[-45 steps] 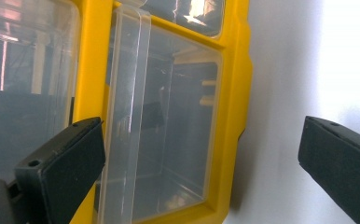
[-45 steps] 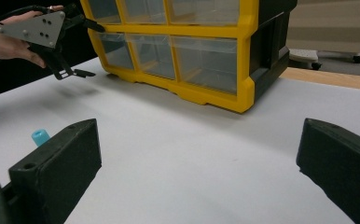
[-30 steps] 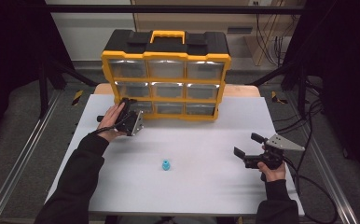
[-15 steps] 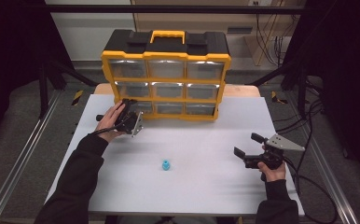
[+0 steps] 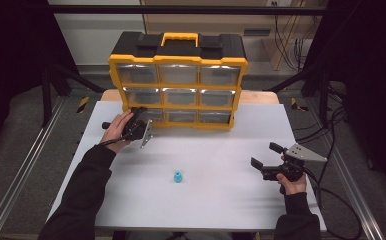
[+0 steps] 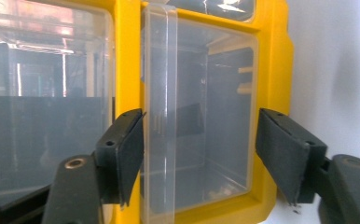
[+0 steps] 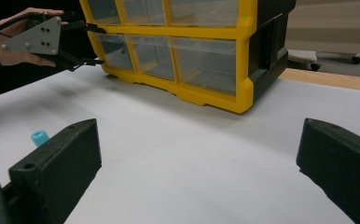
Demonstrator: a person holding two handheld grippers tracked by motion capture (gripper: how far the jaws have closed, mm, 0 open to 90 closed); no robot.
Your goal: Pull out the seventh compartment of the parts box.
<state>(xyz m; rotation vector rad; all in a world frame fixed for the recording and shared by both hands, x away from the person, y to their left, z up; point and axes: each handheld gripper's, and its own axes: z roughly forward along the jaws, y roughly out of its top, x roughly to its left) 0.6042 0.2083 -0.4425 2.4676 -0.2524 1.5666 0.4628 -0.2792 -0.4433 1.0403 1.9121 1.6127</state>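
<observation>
Your left gripper (image 6: 199, 154) sits at the bottom-left drawer (image 6: 201, 121) of the yellow organizer (image 5: 178, 80) at the back of the white table (image 5: 206, 165), jaws just closing in around the drawer's clear plastic pull, not yet pressing it. Your right gripper (image 5: 267, 159) rests at the table's right, jaws wide open and empty, and the small blue cap (image 5: 178, 177) lies mid-table; no writing is readable.

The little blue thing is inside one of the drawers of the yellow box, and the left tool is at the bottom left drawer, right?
Not quite. The little blue thing lies out on the white table, in front of the yellow box, as the high view shows. The rest is right: the left tool is at the bottom left drawer, its jaws just closing around the drawer's front.
</observation>
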